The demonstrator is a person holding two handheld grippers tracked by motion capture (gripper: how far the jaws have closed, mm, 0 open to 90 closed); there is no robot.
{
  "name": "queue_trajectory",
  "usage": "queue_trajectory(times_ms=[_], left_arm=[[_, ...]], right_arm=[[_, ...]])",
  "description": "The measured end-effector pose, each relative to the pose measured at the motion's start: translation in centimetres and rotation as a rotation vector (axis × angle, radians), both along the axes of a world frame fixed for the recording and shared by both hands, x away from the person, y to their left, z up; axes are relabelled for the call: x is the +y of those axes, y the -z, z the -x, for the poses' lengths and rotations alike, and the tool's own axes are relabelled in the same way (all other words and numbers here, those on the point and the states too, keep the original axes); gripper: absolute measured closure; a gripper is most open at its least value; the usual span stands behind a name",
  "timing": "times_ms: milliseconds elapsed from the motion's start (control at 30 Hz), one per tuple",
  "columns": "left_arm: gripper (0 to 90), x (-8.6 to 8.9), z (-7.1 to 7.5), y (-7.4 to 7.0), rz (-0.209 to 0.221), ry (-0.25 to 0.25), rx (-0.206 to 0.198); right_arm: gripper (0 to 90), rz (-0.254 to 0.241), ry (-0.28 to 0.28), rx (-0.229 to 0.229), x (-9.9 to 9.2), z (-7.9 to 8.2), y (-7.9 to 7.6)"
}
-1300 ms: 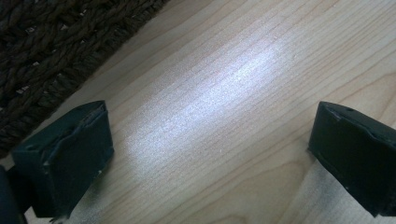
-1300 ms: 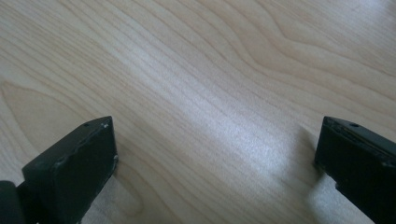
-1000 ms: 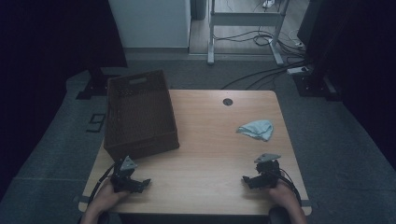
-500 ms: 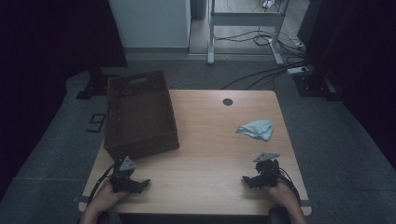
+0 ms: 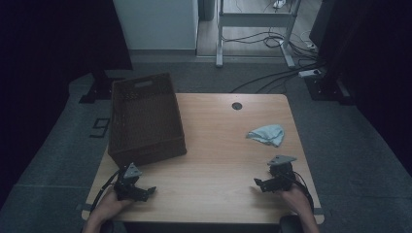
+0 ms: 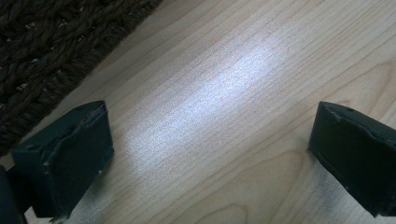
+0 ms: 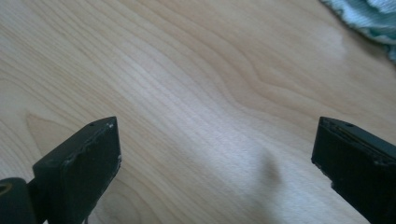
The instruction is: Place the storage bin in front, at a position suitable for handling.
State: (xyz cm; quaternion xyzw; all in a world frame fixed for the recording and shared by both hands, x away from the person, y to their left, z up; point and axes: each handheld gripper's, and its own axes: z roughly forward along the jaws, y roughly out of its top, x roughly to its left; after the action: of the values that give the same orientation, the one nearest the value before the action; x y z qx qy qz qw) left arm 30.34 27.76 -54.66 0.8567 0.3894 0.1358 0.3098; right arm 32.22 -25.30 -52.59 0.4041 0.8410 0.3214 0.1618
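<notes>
1. We see the left gripper point(image 5: 145, 191) low on the table point(image 5: 214, 145) near its front left corner, jaws spread wide, nothing between them but bare wood.
2. Right gripper point(image 5: 260, 183) sits near the front right corner, jaws likewise wide apart, holding nothing.
3. Basket point(image 5: 145, 119) stands on the table's left side, overhanging the left edge; its near wall is just beyond the left gripper, and its weave shows at top left of the left gripper view point(image 6: 51, 51).
4. Cloth point(image 5: 267, 134) lies crumpled right of centre, beyond the right gripper, not touching it; its edge shows at the top right corner of the right gripper view point(image 7: 369, 16), well clear of the jaws.
</notes>
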Motion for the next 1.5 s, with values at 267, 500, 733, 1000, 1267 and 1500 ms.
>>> queue_trajectory(times_ms=[267, 500, 733, 1000, 1267, 1500], left_arm=[[0.0, 0.0, 0.0, 0.0, 0.0, 0.001, -0.001], [0.0, 0.0, 0.0, 0.0, -0.001, 0.001, 0.0], [0.0, 0.0, 0.0, 0.0, 0.0, 0.001, 0.0], [0.0, 0.0, 0.0, 0.0, -0.004, 0.001, 0.002], [0.0, 0.0, 0.0, 0.0, -0.005, -0.001, 0.003], [0.0, -0.1, 0.0, -0.1, -0.007, -0.004, 0.005]], right_arm=[[0.0, 0.024, 0.002, -0.071, -0.9, -0.4, -0.5], [0.0, 0.019, 0.019, -0.085, -1.1, -0.9, -0.7], [0.0, -0.006, 0.037, -0.087, -1.4, -1.6, -1.2], [0.0, -0.04, 0.052, -0.072, -1.3, -2.5, -1.6], [0.0, -0.035, 0.077, -0.067, -1.7, -4.1, -2.2], [0.0, -0.053, 0.119, -0.076, -2.3, -6.0, -2.9]])
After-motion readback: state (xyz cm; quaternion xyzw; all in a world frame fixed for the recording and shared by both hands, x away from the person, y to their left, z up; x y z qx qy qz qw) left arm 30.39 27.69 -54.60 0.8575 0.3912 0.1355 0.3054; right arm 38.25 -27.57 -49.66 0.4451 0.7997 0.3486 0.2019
